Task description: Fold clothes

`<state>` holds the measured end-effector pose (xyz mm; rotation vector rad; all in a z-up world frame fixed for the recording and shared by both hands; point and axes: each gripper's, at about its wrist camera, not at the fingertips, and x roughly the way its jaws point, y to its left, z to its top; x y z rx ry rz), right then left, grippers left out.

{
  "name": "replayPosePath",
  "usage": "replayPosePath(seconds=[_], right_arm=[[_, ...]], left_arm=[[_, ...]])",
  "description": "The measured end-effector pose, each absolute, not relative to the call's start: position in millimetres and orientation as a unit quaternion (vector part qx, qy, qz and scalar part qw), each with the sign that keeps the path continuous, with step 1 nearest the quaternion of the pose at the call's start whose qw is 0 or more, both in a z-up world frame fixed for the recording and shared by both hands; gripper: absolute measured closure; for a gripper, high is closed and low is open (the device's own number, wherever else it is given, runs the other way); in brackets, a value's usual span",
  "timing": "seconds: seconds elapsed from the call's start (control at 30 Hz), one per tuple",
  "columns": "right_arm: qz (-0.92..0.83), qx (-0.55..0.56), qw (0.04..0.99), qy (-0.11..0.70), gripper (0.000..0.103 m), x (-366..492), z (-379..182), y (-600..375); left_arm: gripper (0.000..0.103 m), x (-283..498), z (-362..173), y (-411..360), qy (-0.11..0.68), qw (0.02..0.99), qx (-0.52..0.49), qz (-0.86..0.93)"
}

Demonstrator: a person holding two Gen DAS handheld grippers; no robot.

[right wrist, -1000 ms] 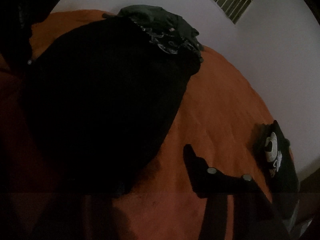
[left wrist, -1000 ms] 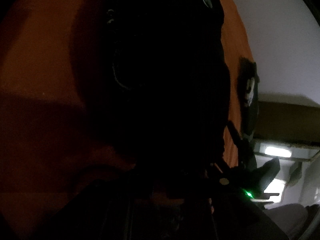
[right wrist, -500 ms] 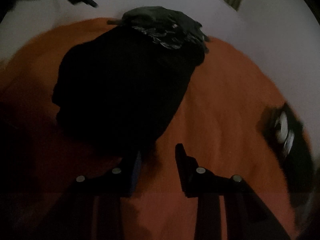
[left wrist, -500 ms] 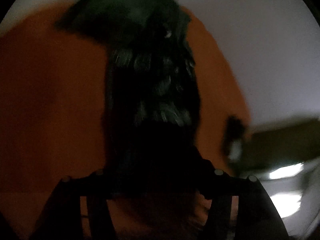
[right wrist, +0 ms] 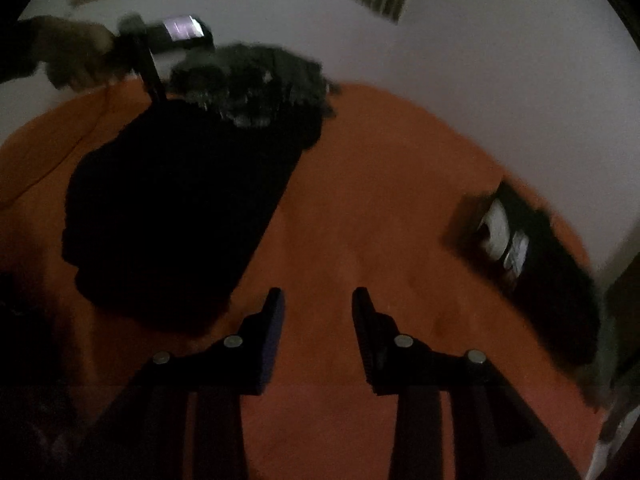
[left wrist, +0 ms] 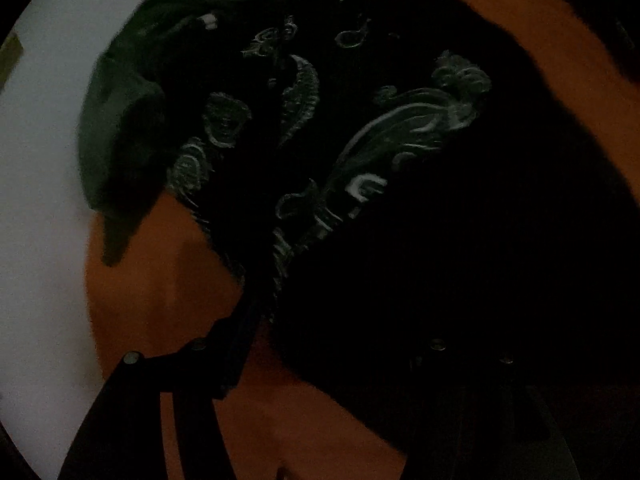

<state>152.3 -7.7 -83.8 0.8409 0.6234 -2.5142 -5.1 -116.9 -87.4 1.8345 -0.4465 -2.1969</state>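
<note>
The black garment (right wrist: pixel 176 216) lies flat on the orange bedspread (right wrist: pixel 360 216), its paisley-printed end (left wrist: pixel 360 152) bunched toward 12 o'clock in the right wrist view. The main risk is that the loose printed end drags or crumples if the left gripper (left wrist: pixel 332 344) bites only one layer, leaving a crooked fold; the dim light makes layers hard to judge. Its jaws have just been opening and now stand apart astride the garment's edge, apparently not pinching it. The left hand (right wrist: pixel 76 56) hovers at 11 o'clock, tilted steeply down over the cloth. The right gripper (right wrist: pixel 318 304) hangs at 6 o'clock, jaws parted, empty, over bare bedspread. A folded dark garment (right wrist: pixel 524 264) sits at 3 o'clock.
</note>
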Motion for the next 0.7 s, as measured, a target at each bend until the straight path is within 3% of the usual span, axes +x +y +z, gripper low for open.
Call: replayPosePath(seconds=[0.07,0.2,0.3,0.47,0.57,0.63,0.7], right_arm=[[-0.900,0.301,0.217,0.227,0.069,157,-85,-11],[-0.897,0.316,0.221,0.216,0.069,151,-89,-13],[-0.901,0.326,0.208,0.198,0.069,140,-89,-9],[-0.898,0.347,0.198,0.183,0.069,116,-96,-6],[-0.897,0.342,0.209,0.188,0.069,109,-96,-11],[-0.895,0.333,0.224,0.195,0.069,104,-95,-17],[-0.887,0.328,0.256,0.202,0.069,95,-92,-28]], left_arm=[[0.041,-6,-83,-138,-0.099,0.158,0.606,-0.773],[0.040,7,-61,-209,0.095,0.232,0.534,-0.808],[0.039,49,-73,-266,0.365,0.239,0.472,-0.766],[0.040,101,-148,-306,0.698,0.134,0.397,-0.581],[0.040,114,-157,-310,0.721,0.137,0.385,-0.559],[0.040,111,-132,-306,0.650,0.162,0.414,-0.616],[0.040,97,-93,-290,0.526,0.189,0.452,-0.695]])
